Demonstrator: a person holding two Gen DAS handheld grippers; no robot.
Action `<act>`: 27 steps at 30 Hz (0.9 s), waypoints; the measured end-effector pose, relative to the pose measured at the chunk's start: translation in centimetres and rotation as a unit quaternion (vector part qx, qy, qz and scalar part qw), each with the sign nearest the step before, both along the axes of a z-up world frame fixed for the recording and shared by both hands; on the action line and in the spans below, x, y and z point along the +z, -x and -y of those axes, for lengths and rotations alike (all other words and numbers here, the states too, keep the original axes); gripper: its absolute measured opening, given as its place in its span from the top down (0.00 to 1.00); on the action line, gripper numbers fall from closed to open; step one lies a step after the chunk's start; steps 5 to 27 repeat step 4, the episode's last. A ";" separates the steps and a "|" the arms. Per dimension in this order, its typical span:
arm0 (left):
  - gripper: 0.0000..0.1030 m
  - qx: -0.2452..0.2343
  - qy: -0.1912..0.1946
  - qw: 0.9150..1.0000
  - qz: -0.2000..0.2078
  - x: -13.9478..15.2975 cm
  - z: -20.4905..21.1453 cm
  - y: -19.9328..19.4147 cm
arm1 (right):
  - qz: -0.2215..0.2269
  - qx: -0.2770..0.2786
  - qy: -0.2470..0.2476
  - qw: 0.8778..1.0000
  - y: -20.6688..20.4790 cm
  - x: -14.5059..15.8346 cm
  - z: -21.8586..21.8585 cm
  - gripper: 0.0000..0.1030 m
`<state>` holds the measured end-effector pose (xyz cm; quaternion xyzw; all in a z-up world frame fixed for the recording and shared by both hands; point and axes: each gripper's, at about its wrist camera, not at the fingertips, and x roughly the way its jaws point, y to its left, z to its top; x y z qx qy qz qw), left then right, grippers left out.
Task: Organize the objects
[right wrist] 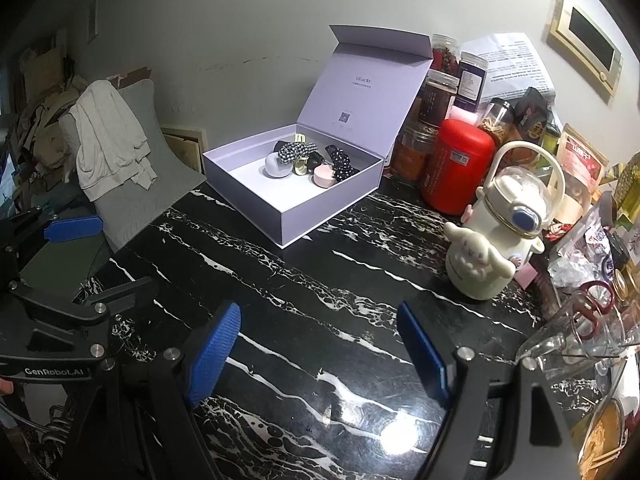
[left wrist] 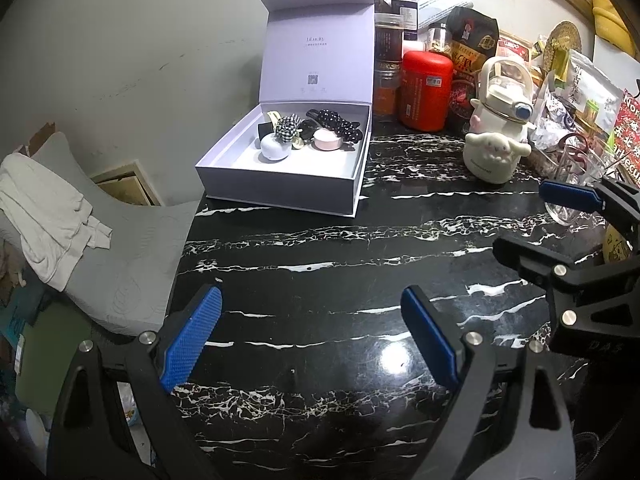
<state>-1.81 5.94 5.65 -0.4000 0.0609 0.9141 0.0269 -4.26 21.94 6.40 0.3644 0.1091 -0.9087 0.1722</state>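
Observation:
An open lilac gift box (left wrist: pixel 280 184) (right wrist: pixel 320 216) stands at the back of the black marble table, lid up against the wall. Inside lie a white round case (left wrist: pixel 275 148) (right wrist: pixel 276 167), a pink round case (left wrist: pixel 328 139) (right wrist: pixel 325 175), a checked scrunchie (left wrist: pixel 289 125) (right wrist: pixel 296 150) and black dotted hair clips (left wrist: pixel 336 122) (right wrist: pixel 340 164). My left gripper (left wrist: pixel 312 336) is open and empty over the table's near part. My right gripper (right wrist: pixel 320 354) is open and empty, also well short of the box. Each gripper shows in the other's view, the right one (left wrist: pixel 532 220) and the left one (right wrist: pixel 80 256).
A cream cartoon bottle (left wrist: pixel 498 140) (right wrist: pixel 496 248), a red canister (left wrist: pixel 426 90) (right wrist: pixel 458 170), jars and snack bags crowd the back right. A glass jug (right wrist: pixel 580 332) lies at the right. A grey pillow with white cloth (left wrist: pixel 60 216) sits left of the table.

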 end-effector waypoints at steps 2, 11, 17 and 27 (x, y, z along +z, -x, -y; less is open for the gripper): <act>0.12 0.000 0.001 1.000 -0.001 0.0 0.0 0.0 | 0.001 0.000 0.001 1.000 0.0 0.0 -0.1 0.21; 0.12 0.002 0.000 1.000 0.000 -0.1 0.0 0.1 | 0.001 0.000 0.001 1.000 0.0 -0.1 -0.1 0.21; 0.12 0.002 0.000 1.000 0.000 -0.1 0.0 0.1 | 0.001 0.000 0.001 1.000 0.0 -0.1 -0.1 0.21; 0.12 0.002 0.000 1.000 0.000 -0.1 0.0 0.1 | 0.001 0.000 0.001 1.000 0.0 -0.1 -0.1 0.21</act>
